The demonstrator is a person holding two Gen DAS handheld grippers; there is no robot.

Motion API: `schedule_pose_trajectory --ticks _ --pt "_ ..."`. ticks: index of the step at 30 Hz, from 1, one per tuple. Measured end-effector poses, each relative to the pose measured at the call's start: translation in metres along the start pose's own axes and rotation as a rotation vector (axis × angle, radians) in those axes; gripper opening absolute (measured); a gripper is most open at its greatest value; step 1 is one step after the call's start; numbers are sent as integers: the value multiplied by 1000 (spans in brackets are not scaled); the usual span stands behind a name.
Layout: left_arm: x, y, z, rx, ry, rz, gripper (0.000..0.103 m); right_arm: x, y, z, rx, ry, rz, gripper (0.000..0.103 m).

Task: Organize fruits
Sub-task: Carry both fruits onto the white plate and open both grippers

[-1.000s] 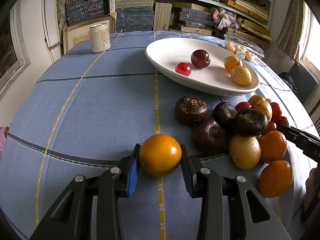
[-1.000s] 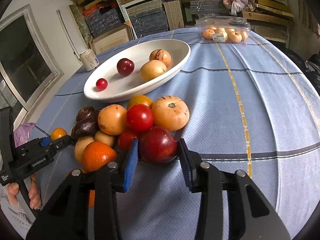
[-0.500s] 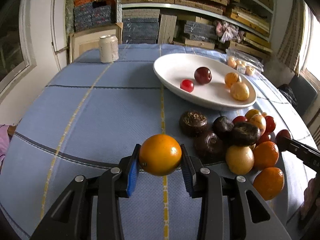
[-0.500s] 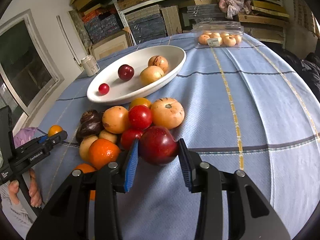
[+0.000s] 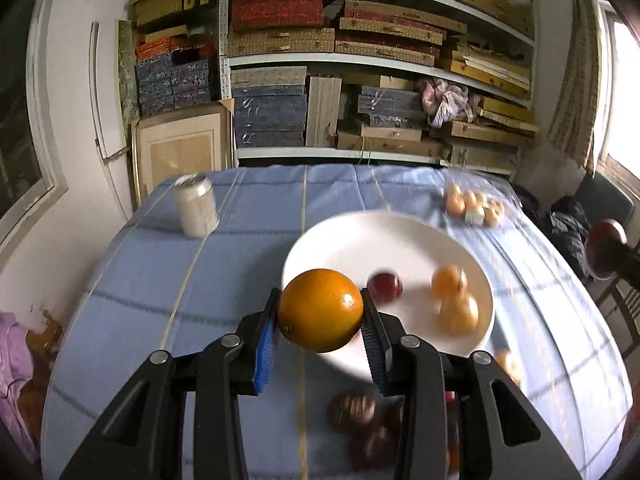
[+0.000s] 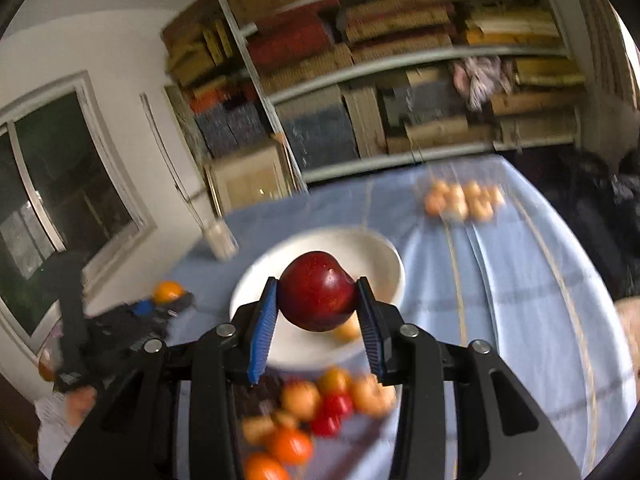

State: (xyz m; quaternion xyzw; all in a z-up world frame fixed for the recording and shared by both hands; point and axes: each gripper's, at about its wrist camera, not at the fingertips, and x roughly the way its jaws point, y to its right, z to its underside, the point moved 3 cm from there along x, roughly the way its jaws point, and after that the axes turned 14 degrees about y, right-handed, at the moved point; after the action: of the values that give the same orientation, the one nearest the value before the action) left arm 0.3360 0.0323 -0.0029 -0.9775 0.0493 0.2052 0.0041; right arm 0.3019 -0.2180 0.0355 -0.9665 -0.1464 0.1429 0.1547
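My left gripper (image 5: 320,316) is shut on an orange (image 5: 320,310) and holds it high above the table, over the near rim of the white plate (image 5: 352,236). The plate holds a dark red fruit (image 5: 385,287) and two yellowish fruits (image 5: 458,312). My right gripper (image 6: 318,306) is shut on a dark red apple (image 6: 318,291), raised above the same plate (image 6: 372,256). The left gripper with its orange (image 6: 168,292) shows at the left of the right wrist view. A blurred pile of fruit (image 6: 316,404) lies below on the blue cloth.
A pale can (image 5: 196,206) stands at the far left of the table. A clear pack of small fruits (image 5: 474,204) lies at the far right. Dark round fruits (image 5: 360,416) lie under my left gripper. Shelves of boxes stand behind the table.
Both grippers have lifted their fruit well off the table and moved toward the plate. The views now look down on the plate from higher up, with motion blur.
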Motion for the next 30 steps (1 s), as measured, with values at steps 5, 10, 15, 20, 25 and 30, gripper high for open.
schedule_pose_trajectory --ticks 5,10,15,20,25,30 --pt "56 -9 0 -44 -66 -17 38 51 -20 19 -58 -79 -29 38" --pt "102 -13 17 -61 -142 2 38 103 -32 64 -143 -214 -21 38" --pt "122 -8 29 -51 -167 27 38 131 -29 89 -190 -299 5 38" --pt "127 -7 38 -39 -184 21 40 142 -26 106 -212 -360 19 39" --pt "102 -13 20 -66 -122 9 67 110 -17 69 -135 -243 19 45" --pt "59 -14 8 -74 -68 9 74 48 -9 19 -39 -39 -13 64"
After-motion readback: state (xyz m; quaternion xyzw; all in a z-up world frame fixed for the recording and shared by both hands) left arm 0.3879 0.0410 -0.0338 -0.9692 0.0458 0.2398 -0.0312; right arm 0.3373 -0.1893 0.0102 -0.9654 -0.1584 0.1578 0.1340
